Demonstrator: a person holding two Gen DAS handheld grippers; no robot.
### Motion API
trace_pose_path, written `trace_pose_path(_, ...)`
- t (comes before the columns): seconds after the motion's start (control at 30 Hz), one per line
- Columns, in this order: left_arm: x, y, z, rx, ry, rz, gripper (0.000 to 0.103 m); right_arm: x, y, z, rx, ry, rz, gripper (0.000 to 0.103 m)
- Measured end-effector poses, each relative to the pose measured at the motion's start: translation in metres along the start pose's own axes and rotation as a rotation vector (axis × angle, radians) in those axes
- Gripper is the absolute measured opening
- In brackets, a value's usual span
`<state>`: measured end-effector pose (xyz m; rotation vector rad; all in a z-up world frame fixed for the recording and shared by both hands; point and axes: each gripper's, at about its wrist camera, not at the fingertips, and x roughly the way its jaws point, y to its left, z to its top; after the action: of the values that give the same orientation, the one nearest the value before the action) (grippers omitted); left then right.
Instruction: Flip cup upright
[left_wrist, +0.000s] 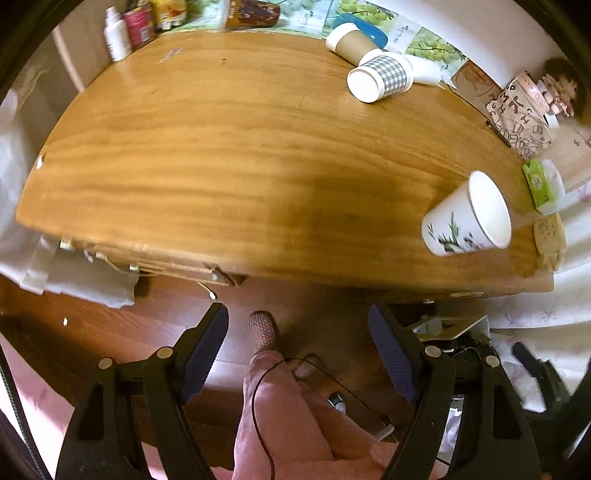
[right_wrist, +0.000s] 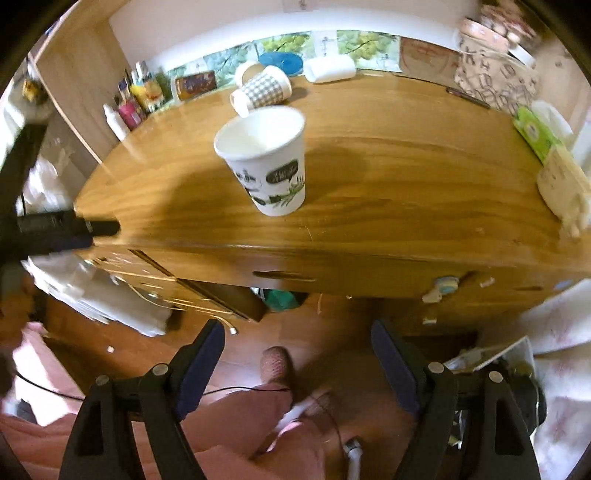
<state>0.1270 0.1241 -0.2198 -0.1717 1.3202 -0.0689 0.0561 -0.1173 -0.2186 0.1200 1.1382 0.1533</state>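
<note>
A white paper cup with a bamboo print (right_wrist: 269, 162) stands upright on the wooden table (right_wrist: 388, 177), mouth up; it also shows at the right of the left wrist view (left_wrist: 467, 216). My right gripper (right_wrist: 297, 354) is open and empty, held off the table's front edge, above the floor. My left gripper (left_wrist: 297, 336) is open and empty too, also in front of the table edge; part of it shows at the left of the right wrist view (right_wrist: 70, 227).
A checked paper cup (left_wrist: 382, 77) and a brown paper cup (left_wrist: 351, 40) lie on their sides at the table's back. Bottles (right_wrist: 125, 107), a patterned bag (right_wrist: 495, 77) and a green tissue pack (right_wrist: 535, 133) line the edges. Drawers (right_wrist: 177, 288) sit below.
</note>
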Motion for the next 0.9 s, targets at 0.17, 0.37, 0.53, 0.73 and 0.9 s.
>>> trace_pose_path(0.17, -0.025, -0.012, -0.022, -0.014, -0.040, -0.025, 0.081, -0.043, 0.006, 0.005, -0.037, -0.018, 0.066, 0.083)
trace_pose_path(0.37, -0.069, -0.039, -0.031, 0.018, -0.153, -0.027, 0.081, -0.088, 0.015, 0.006, -0.022, -0.023, 0.107, 0.086)
trace_pose_path(0.53, -0.105, -0.058, -0.042, 0.012, -0.238, -0.011, 0.081, -0.120, 0.015, 0.001, -0.019, -0.063, 0.100, 0.086)
trace_pose_path(0.73, -0.146, -0.079, -0.066, 0.035, -0.387, 0.043, 0.081, -0.152, 0.006, -0.007, 0.003, -0.157, 0.072, 0.086)
trace_pose_path(0.9, -0.168, -0.090, -0.076, 0.060, -0.518, 0.085, 0.081, -0.166, -0.005, -0.006, 0.047, -0.249, 0.031, 0.086)
